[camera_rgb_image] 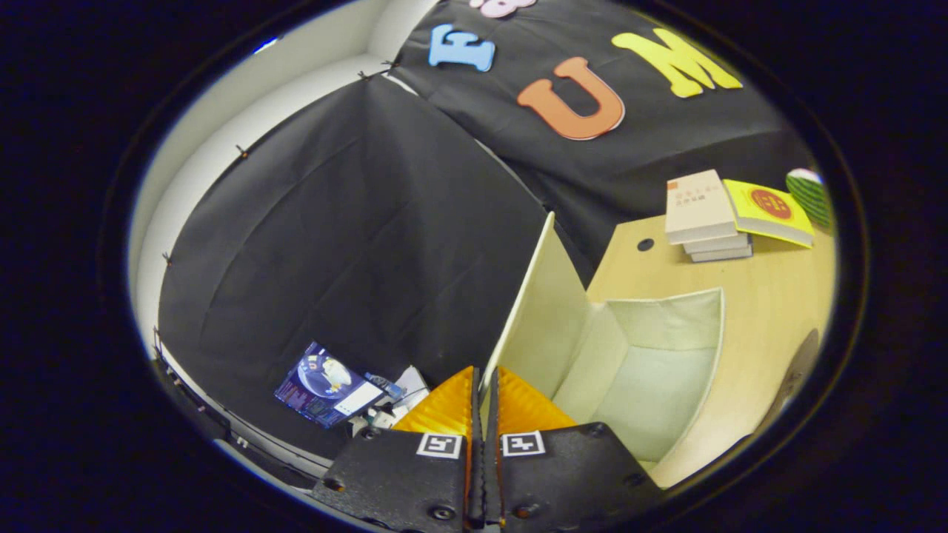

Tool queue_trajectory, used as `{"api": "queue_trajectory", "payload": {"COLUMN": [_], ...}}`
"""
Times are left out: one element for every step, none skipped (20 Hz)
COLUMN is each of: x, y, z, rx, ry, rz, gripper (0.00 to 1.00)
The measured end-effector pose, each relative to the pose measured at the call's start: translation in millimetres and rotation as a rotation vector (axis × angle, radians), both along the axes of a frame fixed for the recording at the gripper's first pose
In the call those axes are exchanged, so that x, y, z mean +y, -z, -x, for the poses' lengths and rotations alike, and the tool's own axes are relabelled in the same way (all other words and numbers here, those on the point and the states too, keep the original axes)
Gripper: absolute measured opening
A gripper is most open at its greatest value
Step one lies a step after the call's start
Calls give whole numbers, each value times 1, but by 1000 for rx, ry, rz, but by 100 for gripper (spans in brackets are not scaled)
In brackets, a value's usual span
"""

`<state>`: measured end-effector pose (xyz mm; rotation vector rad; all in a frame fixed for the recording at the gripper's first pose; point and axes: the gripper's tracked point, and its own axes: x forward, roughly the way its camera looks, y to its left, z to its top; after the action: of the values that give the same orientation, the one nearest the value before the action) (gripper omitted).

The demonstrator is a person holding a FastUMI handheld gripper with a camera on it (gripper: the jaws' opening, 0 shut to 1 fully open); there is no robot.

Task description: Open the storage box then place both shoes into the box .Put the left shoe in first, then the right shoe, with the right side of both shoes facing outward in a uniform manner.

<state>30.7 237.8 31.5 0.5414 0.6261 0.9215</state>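
The gripper sits nearest, its two fingers pressed together on the thin edge of the box's lid, with only that panel between them. The lid is a pale cream flap, standing raised and tilted, rising away from the fingers toward the cloth wall.

Just beyond the fingers is the box, open. It is pale cream fabric with soft straight walls and a flat greyish floor. Nothing lies inside it. Its far wall stands upright, and its near rim curves away beside the fingers.

The box stands on a light wooden tabletop, near that top's left edge. Bare wood runs between the box and the far edge. A small dark hole marks the wood near the far left corner.

At the far edge lies a stack of books, with a yellow book touching its right side. Past that is a green striped thing, too cut off to identify.

Off the tabletop's left edge, lower down, black cloth hangs, and a blue printed sheet lies among small clutter.
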Motion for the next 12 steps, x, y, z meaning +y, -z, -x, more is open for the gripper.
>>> {"api": "queue_trajectory", "payload": {"x": [8,15,19,24,23,26,27,25,23,19,15,11], "y": [-4,-6,-9,-10,-12,-13,-13,-14,-15,-16,-15,-14], "z": [1,-1,-3,-3,-2,0,0,1,0,-1,-3,-3], "rx": [-37,-83,-131,-169,-190,-202,-200,-196,-192,-193,-194,-197], "ry": [-11,-13,-12,-12,-4,1,7,11,17,25,36,44], "rz": [17,36,51,64,73,72,73,70,66,69,74,78], "gripper": [9,22,33,44,55,65,76,87,89,90,90,90]}}
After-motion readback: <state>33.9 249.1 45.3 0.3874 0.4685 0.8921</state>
